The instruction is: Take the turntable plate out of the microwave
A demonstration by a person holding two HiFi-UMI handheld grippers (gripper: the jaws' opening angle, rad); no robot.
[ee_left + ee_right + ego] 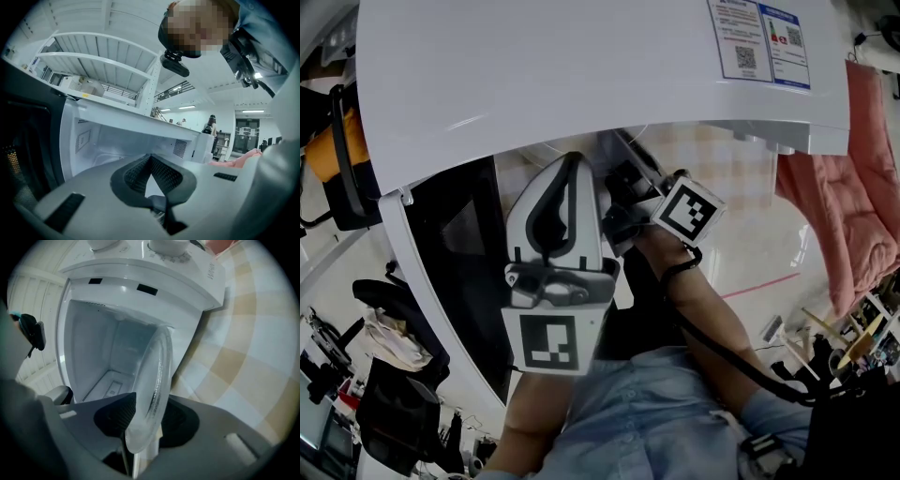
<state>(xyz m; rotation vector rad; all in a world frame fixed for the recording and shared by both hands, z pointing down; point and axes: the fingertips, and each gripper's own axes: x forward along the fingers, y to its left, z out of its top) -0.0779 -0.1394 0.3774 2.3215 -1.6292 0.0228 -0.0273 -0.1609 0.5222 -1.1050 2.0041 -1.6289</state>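
Two grippers with smooth white shells and black, fine-ribbed pads point into the open microwave (581,75). It is a glossy white box whose bare cavity (117,140) has flat walls and a small perforated vent patch.

The turntable plate (154,380) is a round disc of clear glass with a raised rim. It sits edge-on between the jaws of the right gripper (149,416) and runs away from them toward the mouth of the cavity. Those jaws stand apart on either side of the rim. One pad lies against the glass or just beside it. Between the glass and the other pad shows a sliver of the beige-and-white checked surface (243,357). How much of the plate lies inside the cavity cannot be told.

The left gripper (150,159) has its jaws meeting at the tips with nothing between them. It hangs just before the cavity's opening, with the dark door (455,262) to its left.

In the head view both grippers reach forward side by side, nearly level. The right forearm (712,319) is stretched out behind its gripper, with a black cable (741,361) looped at the wrist.
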